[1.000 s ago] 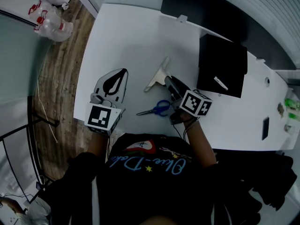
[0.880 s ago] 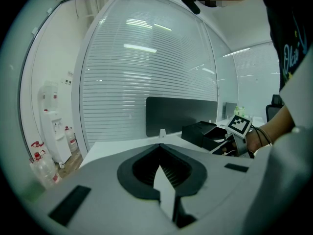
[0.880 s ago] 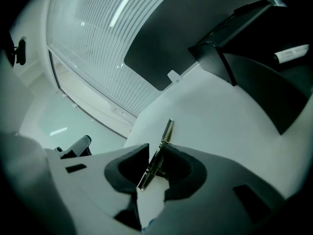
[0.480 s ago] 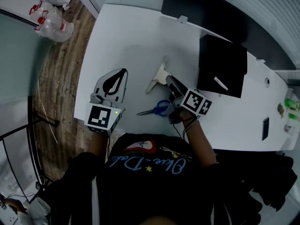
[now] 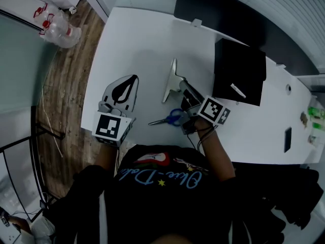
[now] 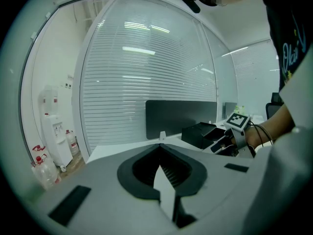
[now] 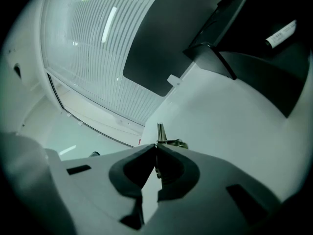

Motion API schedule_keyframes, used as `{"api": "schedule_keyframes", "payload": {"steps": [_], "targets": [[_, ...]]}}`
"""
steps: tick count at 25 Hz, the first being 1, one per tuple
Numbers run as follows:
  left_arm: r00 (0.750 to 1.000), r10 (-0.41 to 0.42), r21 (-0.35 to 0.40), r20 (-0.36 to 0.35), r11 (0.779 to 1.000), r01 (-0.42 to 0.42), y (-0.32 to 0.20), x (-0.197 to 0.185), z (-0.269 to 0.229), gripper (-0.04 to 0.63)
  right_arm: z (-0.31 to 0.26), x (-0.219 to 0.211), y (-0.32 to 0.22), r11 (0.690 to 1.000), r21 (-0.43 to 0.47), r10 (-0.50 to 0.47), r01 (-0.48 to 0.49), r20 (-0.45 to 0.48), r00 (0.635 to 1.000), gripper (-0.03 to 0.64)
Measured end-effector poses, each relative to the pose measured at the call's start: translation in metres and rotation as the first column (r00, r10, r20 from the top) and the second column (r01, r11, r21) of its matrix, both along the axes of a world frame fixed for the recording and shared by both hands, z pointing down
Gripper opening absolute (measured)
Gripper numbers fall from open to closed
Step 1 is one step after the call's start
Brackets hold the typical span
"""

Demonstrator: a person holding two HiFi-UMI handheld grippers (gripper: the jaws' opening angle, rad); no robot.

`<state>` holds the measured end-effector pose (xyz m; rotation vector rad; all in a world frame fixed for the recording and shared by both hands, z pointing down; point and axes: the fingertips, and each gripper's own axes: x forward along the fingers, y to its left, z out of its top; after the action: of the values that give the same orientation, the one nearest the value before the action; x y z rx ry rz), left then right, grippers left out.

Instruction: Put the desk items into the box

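Jaws of the left gripper (image 6: pixel 160 144) are pressed together with nothing between them. That gripper hovers over the near left part of the white bench (image 5: pixel 137 44), well apart from every desk item, so it has no part in the work at present.

To its right, near the middle of the bench, is a flat metal tool (image 5: pixel 171 78) with a long thin blade, seen almost edge-on. Whether it rests on the bench or has come off it, I cannot tell. Just nearer than it lie the blue-handled scissors (image 5: pixel 170 118), flat on the bench and untouched.

Jaws of the right gripper (image 7: pixel 156 145) have just been closing, and they now pinch one end of the metal tool. In the right gripper view a narrow metal strip stands up between the tips.

Further right, toward the far side, stands the open black box (image 5: pixel 254 60), near the right gripper but not touching the tool. One thin white item (image 5: pixel 237 90) already lies inside it; what it is, I cannot tell.

By my reading the task is partly done. One item is in the box, the metal tool is gripped but not yet carried over, and the scissors are left to collect. The step in hand looks like the pick-up of the tool, with the carry to the box next.
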<state>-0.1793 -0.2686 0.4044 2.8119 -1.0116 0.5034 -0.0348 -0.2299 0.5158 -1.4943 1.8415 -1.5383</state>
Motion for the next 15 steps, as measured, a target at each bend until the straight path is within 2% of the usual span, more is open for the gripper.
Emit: {"api": "schedule_keyframes", "payload": {"steps": [6,10,15], "targets": [[0.999,-0.003,0.031,-0.041,1.000,0.004,0.004,0.001,-0.003,0.008,-0.009,0.000,0.002,0.999,0.030,-0.021,0.022,-0.022,1.000,0.015],[1.000,0.002,0.014,0.012,1.000,-0.002,0.008,0.000,-0.005,0.008,-0.015,0.002,0.004,0.999,0.044,-0.018,0.019,-0.019,1.000,0.014],[1.000,-0.009,0.048,-0.015,0.999,0.009,0.009,0.002,-0.010,0.008,-0.022,0.006,0.007,0.998,0.062,-0.006,0.006,-0.011,1.000,0.015]]}}
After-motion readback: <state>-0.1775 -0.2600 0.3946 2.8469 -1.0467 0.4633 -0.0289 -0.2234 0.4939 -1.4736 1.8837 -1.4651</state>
